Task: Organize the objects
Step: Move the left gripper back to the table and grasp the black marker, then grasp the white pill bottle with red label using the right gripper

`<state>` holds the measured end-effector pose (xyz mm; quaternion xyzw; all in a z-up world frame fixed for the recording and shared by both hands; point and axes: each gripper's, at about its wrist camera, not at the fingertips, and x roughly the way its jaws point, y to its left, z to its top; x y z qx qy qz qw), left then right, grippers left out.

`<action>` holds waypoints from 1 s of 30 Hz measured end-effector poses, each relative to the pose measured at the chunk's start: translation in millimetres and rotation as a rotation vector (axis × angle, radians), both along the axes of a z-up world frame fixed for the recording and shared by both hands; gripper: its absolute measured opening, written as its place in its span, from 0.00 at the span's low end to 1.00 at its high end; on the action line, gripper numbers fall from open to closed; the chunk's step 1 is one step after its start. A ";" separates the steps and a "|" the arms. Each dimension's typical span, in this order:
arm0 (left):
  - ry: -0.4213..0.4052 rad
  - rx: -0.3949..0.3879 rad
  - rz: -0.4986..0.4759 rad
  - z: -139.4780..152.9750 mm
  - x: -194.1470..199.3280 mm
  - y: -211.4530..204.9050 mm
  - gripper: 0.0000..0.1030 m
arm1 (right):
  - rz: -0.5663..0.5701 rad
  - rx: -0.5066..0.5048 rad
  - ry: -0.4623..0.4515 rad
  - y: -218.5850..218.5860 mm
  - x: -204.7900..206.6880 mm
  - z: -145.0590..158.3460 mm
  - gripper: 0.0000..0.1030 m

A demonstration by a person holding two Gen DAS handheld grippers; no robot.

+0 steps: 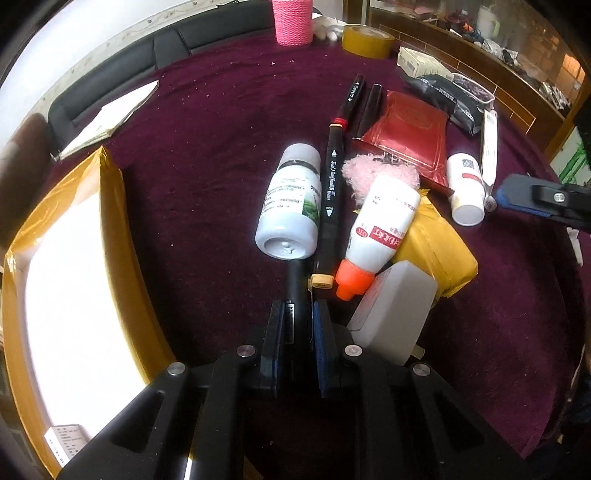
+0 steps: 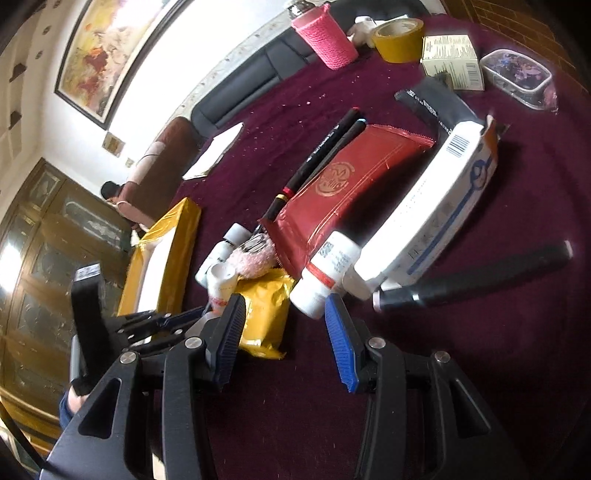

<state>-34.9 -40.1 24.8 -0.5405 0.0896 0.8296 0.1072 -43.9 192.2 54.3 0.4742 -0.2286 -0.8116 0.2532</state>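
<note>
My left gripper (image 1: 299, 308) is shut on a black marker (image 1: 295, 280) whose far end lies under a white bottle with a grey cap (image 1: 291, 206). Beside it lie a long black marker with a red ring (image 1: 332, 184), an orange-capped white bottle (image 1: 380, 229) and a yellow packet (image 1: 439, 254). My right gripper (image 2: 284, 301) stands open just above the cloth. The yellow packet (image 2: 266, 306) lies by its left pad and a small white bottle with a red band (image 2: 325, 273) lies close to its right pad, neither of them gripped.
A yellow-taped box with a white inside (image 1: 74, 277) stands at the left. A red packet (image 2: 343, 184), a white and blue carton (image 2: 432, 218) and a black cylinder (image 2: 480, 277) lie right of the pile. A pink cup (image 2: 325, 37) and a tape roll (image 2: 397, 35) stand at the back.
</note>
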 end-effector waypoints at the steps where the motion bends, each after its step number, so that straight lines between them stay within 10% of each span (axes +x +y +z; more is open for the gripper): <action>1: -0.001 0.004 0.000 -0.6 -0.4 -0.5 0.12 | -0.005 -0.004 -0.013 -1.4 -3.5 -2.9 0.41; 19: 0.041 -0.016 0.053 -3.5 -2.3 3.9 0.12 | -0.100 0.376 0.031 -21.3 -37.3 -13.3 0.37; 30: 0.098 0.090 0.105 2.5 31.6 -6.3 0.12 | -0.107 0.324 0.147 -9.2 9.4 7.2 0.30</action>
